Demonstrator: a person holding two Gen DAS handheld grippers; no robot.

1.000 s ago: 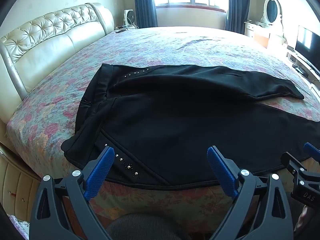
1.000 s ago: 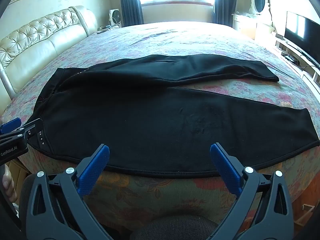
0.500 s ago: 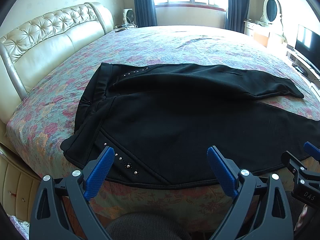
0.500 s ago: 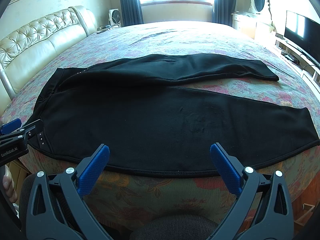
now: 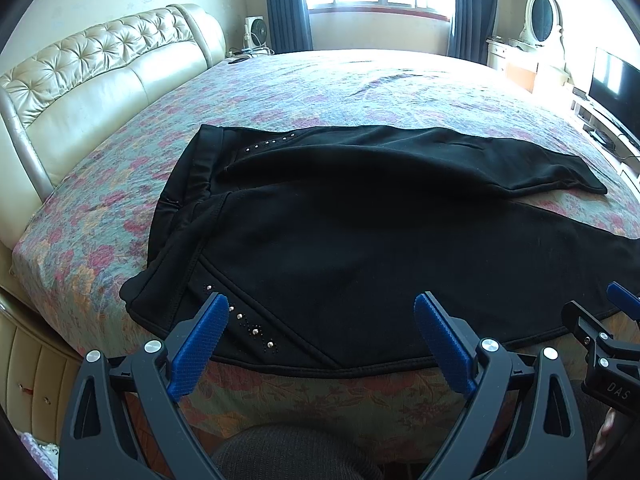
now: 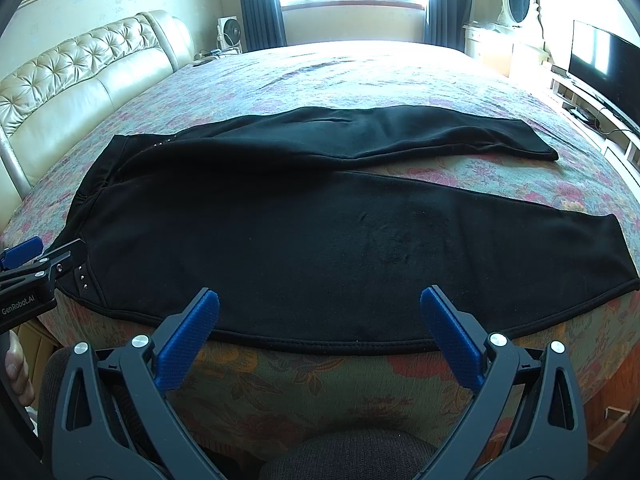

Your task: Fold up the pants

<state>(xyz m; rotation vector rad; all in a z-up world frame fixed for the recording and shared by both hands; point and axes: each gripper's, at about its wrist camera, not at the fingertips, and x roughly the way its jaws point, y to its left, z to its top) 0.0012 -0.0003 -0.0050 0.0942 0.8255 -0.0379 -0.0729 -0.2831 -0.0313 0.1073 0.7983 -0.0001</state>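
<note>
Black pants (image 5: 360,240) lie spread flat on the floral bed (image 5: 340,92), waistband toward the headboard (image 5: 100,76), near hem edge just ahead of both sets of fingers. Left gripper (image 5: 320,336) is wide open, holding nothing — same for the right gripper (image 6: 320,332). Left view alone shows the studs (image 5: 256,328) by the pocket, just ahead of the left-hand blue finger (image 5: 198,350), and the folded waistband. Right view alone shows both leg ends — the near cuff (image 6: 616,256) beyond its right finger, the far cuff (image 6: 536,144) further off. Versus a second ago, almost nothing differs: pants unmoved, both grippers equally open, left view shifted only slightly.
</note>
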